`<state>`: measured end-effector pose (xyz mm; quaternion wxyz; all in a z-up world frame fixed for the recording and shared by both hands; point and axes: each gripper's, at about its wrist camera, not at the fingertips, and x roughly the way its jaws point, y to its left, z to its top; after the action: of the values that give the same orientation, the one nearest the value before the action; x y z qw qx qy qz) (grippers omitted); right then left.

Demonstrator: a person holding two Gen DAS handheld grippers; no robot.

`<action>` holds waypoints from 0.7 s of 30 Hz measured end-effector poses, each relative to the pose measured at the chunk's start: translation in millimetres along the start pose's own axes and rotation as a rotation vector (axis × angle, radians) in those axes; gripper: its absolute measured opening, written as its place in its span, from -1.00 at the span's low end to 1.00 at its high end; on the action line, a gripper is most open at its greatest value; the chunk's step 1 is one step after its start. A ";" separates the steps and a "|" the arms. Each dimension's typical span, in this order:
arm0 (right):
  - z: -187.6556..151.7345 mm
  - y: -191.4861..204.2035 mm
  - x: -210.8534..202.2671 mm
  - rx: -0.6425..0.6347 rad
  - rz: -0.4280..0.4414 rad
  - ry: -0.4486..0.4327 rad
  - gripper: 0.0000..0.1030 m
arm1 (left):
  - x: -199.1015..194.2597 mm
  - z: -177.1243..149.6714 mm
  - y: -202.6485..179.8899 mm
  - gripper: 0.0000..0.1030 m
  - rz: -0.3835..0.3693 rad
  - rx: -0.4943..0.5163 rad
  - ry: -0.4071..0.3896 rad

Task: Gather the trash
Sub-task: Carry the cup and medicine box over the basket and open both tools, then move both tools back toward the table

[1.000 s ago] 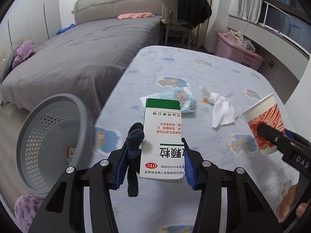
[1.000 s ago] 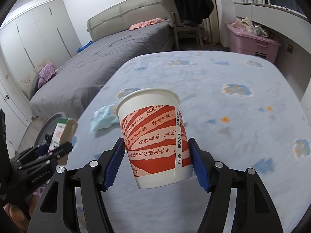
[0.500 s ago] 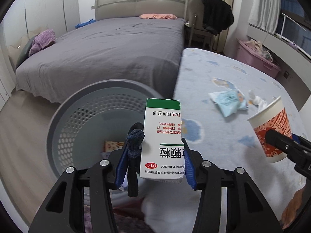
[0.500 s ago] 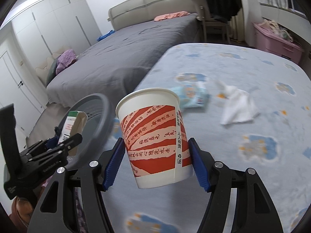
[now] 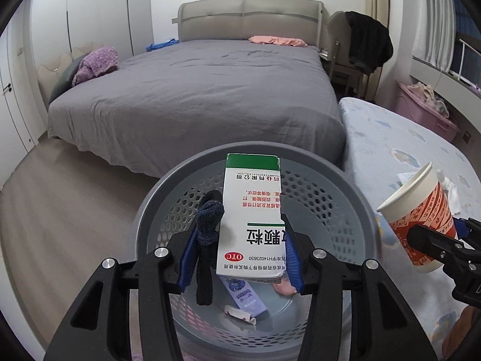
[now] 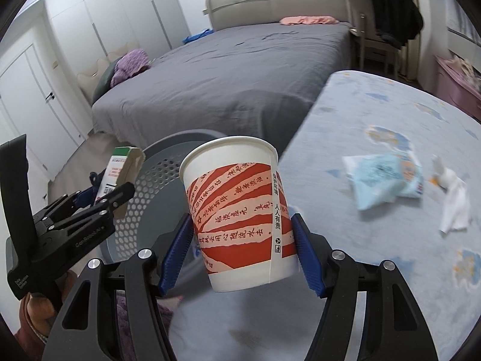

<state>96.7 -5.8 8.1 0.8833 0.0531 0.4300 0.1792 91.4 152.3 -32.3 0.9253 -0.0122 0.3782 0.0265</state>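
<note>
My left gripper [image 5: 240, 252] is shut on a white medicine box [image 5: 251, 213] with a green end, together with a dark sock [image 5: 209, 231], and holds them over the grey perforated trash basket [image 5: 354, 198]. Some packets lie at the basket's bottom [image 5: 243, 300]. My right gripper [image 6: 243, 240] is shut on a red-and-white paper cup [image 6: 237, 207], held at the table's left edge beside the basket [image 6: 150, 180]. The cup also shows in the left wrist view [image 5: 421, 210]. The left gripper with the box [image 6: 120, 168] shows in the right wrist view.
A table with a pale blue cloth [image 6: 375, 120] carries a blue wrapper [image 6: 381, 180] and a crumpled white tissue [image 6: 454, 201]. A grey bed [image 5: 195, 96] stands behind the basket. A chair with a black garment [image 5: 363, 42] and a pink bin [image 5: 421, 105] stand at the right.
Both grippers have swung left from over the table toward the basket. The box and sock now hang over the basket's opening; the cup has come to the table's left edge.
</note>
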 end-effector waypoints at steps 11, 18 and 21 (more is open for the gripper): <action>10.0 25.7 31.1 -0.048 0.032 0.022 0.24 | 18.0 -6.1 21.5 -0.06 -0.024 -0.061 0.048; 17.2 36.3 33.6 -0.063 0.043 0.010 0.25 | 15.9 -7.2 33.4 0.23 -0.003 -0.087 0.034; 15.7 37.2 35.0 -0.065 0.041 0.017 0.25 | 16.7 -8.1 36.5 0.24 0.002 -0.095 0.040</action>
<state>118.7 42.4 1.2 0.8769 0.0318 0.4304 0.2115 95.6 189.1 -49.9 0.9159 -0.0562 0.3949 0.0453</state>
